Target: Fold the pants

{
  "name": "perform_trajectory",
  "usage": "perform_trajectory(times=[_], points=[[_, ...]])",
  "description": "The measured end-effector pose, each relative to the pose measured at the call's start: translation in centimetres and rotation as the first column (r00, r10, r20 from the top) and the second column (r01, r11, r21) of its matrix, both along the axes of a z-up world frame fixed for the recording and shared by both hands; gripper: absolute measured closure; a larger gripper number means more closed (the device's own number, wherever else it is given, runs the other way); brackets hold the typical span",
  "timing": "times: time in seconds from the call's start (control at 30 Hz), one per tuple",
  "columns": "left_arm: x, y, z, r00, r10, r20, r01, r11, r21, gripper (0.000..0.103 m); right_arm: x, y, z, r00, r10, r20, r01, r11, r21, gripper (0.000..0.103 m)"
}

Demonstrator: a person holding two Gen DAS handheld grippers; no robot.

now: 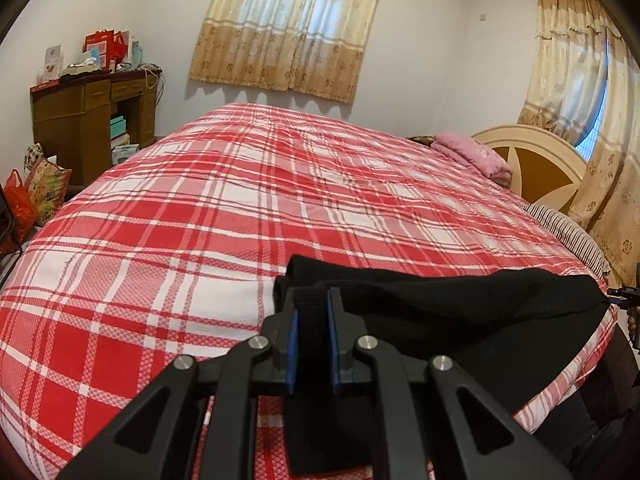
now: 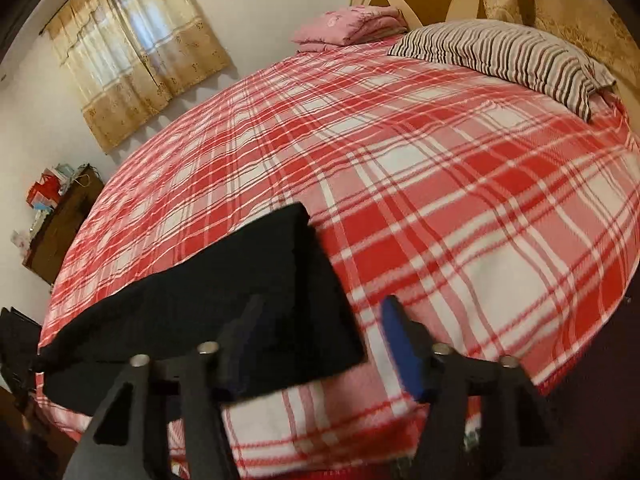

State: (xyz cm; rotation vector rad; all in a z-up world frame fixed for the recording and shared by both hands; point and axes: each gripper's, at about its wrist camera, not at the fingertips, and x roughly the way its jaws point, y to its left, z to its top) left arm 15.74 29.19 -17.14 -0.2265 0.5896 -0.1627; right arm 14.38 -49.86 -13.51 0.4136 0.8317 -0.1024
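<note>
Left tongs pinch black pants; right tongs gape, empty (striped pillow well apart).

Your black pants lie folded flat at the near edge of the red plaid bedspread, one squared corner pointing toward its middle. One band of the pants' cloth is raised off the bedspread.

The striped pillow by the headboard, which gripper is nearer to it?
Right. The right gripper hovers at the bed's near edge on the striped pillow's side; the left gripper clamps the black pants farther away.
</note>
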Motion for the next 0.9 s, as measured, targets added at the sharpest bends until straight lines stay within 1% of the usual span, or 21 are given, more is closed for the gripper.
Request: perform_trajectory(times=[0.07,0.13,0.2,0.27,0.33,0.43,0.5,0.53,0.6,0.63,0.73,0.83,0.9], points=[[0.2,0.0,-0.1,1.000,0.002,-0.001,-0.002,1.000,-0.005,0.090,0.2,0.5,0.0,1.000,0.030,-0.005,-0.029,0.998,0.048,0.048],[0.2,0.0,0.0,1.000,0.003,0.004,-0.003,1.000,-0.007,0.090,0.6,1.3,0.2,0.999,0.035,-0.019,-0.034,0.998,0.047,0.048],[0.2,-0.1,0.2,1.000,0.002,0.009,-0.002,1.000,-0.009,0.090,1.3,1.4,-0.1,0.998,0.016,-0.058,-0.013,0.999,0.044,0.048],[0.1,-0.2,0.4,1.000,0.000,0.013,0.000,1.000,-0.012,0.090,1.8,1.3,-0.3,0.998,0.008,-0.069,-0.003,0.998,0.069,0.048],[0.0,-0.1,0.3,1.000,-0.001,0.011,0.002,1.000,-0.009,0.090,2.3,1.3,-0.3,0.997,-0.003,-0.078,0.007,0.998,0.059,0.048],[0.0,0.0,0.2,1.000,-0.003,0.005,0.003,1.000,-0.011,0.090,2.0,1.5,0.5,0.996,-0.031,-0.078,0.032,0.999,0.015,0.048],[-0.1,0.0,0.2,1.000,-0.005,0.007,0.005,1.000,-0.010,0.090,1.3,1.3,1.7,0.996,-0.072,-0.043,0.071,0.997,-0.020,0.048],[0.0,0.0,0.2,1.000,-0.003,0.006,0.003,1.000,-0.013,0.090,1.0,1.2,2.3,0.996,-0.083,-0.023,0.083,0.996,-0.015,0.048],[-0.1,0.0,0.1,1.000,-0.002,0.004,0.002,1.000,-0.013,0.090,1.0,1.5,2.6,0.998,-0.056,-0.024,0.057,0.997,0.046,0.048],[-0.1,0.0,0.2,1.000,-0.002,0.004,0.002,1.000,-0.011,0.090,1.1,1.8,2.5,0.999,-0.037,-0.036,0.039,0.997,0.061,0.048],[-0.1,0.0,0.2,1.000,-0.002,0.005,0.002,1.000,-0.014,0.090,1.7,2.9,1.3,0.995,-0.017,-0.096,0.022,0.998,0.052,0.048],[-0.1,-0.1,0.2,1.000,-0.003,0.002,0.003,1.000,-0.012,0.090,2.3,2.8,-0.2,0.992,-0.026,-0.124,0.038,0.995,0.096,0.048],[-0.2,-0.1,0.3,1.000,-0.005,0.001,0.005,1.000,-0.011,0.090,2.4,2.8,-0.5,0.993,-0.038,-0.116,0.051,0.992,0.113,0.049]])
